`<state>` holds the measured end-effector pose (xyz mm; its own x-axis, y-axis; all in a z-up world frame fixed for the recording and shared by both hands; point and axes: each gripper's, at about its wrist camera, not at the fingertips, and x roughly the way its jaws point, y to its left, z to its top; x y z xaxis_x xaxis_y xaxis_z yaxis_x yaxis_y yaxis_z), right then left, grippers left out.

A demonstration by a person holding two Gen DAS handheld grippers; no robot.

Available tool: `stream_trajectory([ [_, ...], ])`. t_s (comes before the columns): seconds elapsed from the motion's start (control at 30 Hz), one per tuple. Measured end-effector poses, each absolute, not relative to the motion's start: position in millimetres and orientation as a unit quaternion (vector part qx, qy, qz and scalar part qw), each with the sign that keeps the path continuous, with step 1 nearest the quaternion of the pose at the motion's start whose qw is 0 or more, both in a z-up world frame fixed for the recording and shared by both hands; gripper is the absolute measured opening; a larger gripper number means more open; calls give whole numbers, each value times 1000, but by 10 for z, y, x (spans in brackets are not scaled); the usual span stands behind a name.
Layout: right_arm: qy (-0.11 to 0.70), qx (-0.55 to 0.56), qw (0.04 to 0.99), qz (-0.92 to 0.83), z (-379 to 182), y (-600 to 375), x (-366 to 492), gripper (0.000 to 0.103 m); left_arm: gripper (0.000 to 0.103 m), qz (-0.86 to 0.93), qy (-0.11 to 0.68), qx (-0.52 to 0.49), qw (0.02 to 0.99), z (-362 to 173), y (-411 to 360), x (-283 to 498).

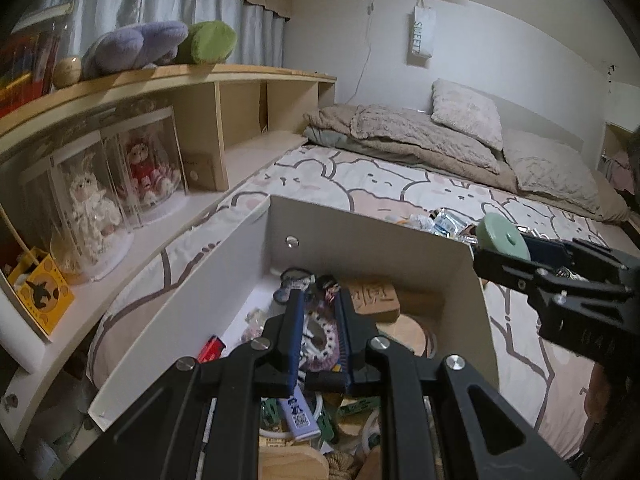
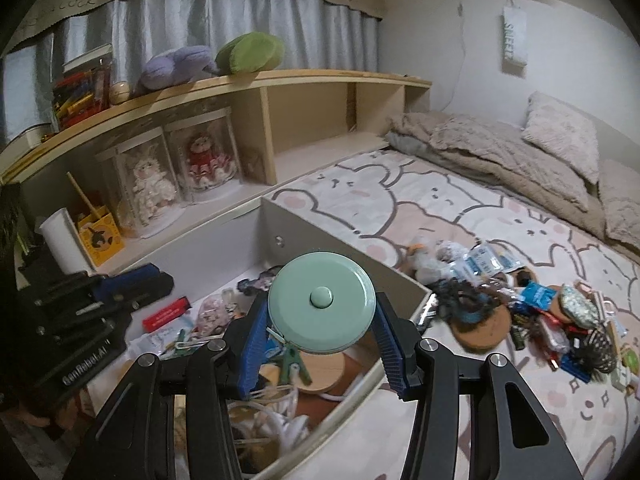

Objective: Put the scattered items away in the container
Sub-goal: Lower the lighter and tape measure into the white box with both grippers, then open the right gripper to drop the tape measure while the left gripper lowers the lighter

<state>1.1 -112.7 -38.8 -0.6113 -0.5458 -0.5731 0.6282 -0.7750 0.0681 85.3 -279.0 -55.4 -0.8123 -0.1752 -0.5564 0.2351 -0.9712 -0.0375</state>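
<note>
A: The right gripper [image 2: 322,334] pinches a round, flat, mint-green plastic tape measure [image 2: 321,301] by its rim. It hangs just over the near edge of the open white cardboard box [image 2: 404,280] on the bed.

B: So what makes a good drop?

A: I think it should go a bit further in, over a free spot, then go low and open slowly. If it lets go too near the wall, the round thing may roll out onto the bear-print bedsheet [image 2: 460,208].

B: And the left gripper [image 1: 318,332]?

A: It is nearly pressed together and holds a small pink-and-white beaded band [image 1: 320,338] inside the box. It should let go low too, so nothing bounces.

B: What does the right camera show that the left one misses?

A: The big messy pile of small packets and trinkets [image 2: 532,312] on the sheet. Plenty is left to tidy. The left camera sees only a bit of it behind the box wall.

B: And the left camera?

A: It looks deep into the box, at a pale blue lighter [image 1: 298,416] and wooden pieces
</note>
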Motion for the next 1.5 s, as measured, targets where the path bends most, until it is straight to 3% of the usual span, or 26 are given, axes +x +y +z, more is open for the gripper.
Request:
stream_trajectory([
  [0.43,107,402,362,-834,-544,-1438,-411,51,16,-944,81,304,104,-745,-2843,946],
  [0.8,234,464,346,-782,-919,-1704,-671,51,16,-943,91,306,93,-776,-2830,957],
  [1.2,337,461,295,-766,-1105,-1787,-754,51,16,-942,102,309,84,-798,-2841,939],
  [1.23,340,457,295,-767,-1096,-1783,-754,52,16,-942,103,309,83,-801,-2847,933],
  [1.33,339,449,298,-771,-1047,-1771,-753,90,16,-940,106,312,83,-818,-2862,918],
  [1.5,323,438,307,-781,-930,-1788,-711,91,16,-940,108,314,83,-822,-2875,904],
])
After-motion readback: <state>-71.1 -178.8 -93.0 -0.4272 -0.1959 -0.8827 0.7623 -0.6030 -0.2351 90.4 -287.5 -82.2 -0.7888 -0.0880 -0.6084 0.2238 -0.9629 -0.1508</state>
